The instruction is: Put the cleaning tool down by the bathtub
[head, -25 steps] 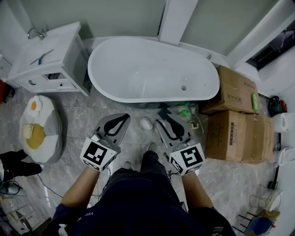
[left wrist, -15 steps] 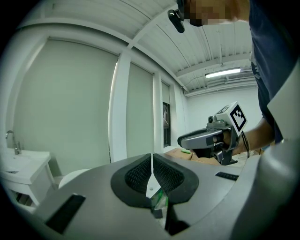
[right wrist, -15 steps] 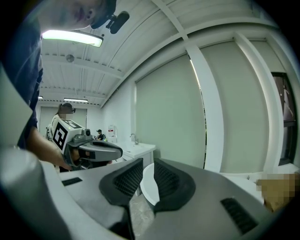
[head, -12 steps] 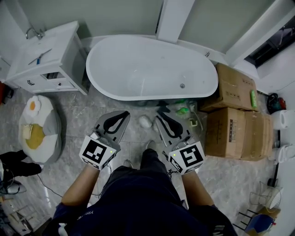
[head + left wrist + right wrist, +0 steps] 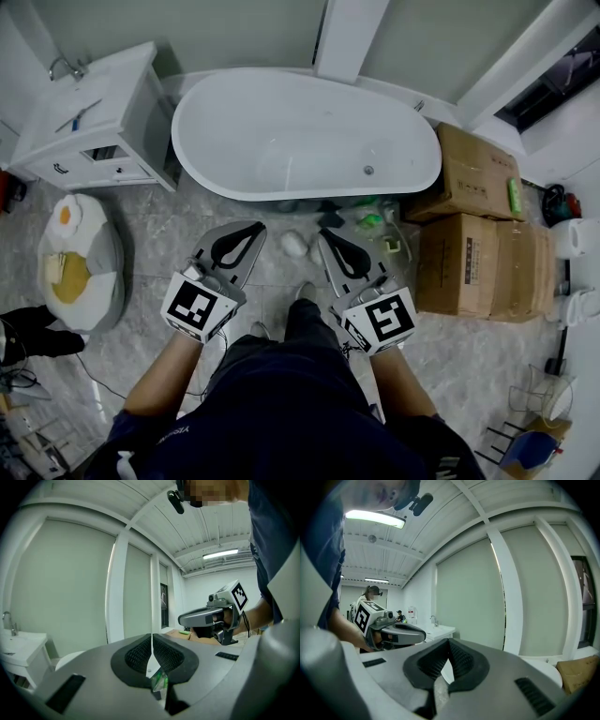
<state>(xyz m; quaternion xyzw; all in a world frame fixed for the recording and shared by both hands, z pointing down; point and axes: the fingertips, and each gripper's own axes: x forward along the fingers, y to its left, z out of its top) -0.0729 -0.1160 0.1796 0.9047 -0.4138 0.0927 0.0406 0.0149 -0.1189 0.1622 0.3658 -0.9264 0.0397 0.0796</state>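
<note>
Grey floor tiles below, bathtub ahead. I read left gripper and right gripper both closed tight, nothing held; white lump lies between them.

A white vanity cabinet stands at the far-left corner of the grey tiled floor; brown cardboard boxes line its right edge.

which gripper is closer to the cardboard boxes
Right. The right gripper is just left of the cardboard boxes; the left gripper sits farther left, beyond the right one.
</note>
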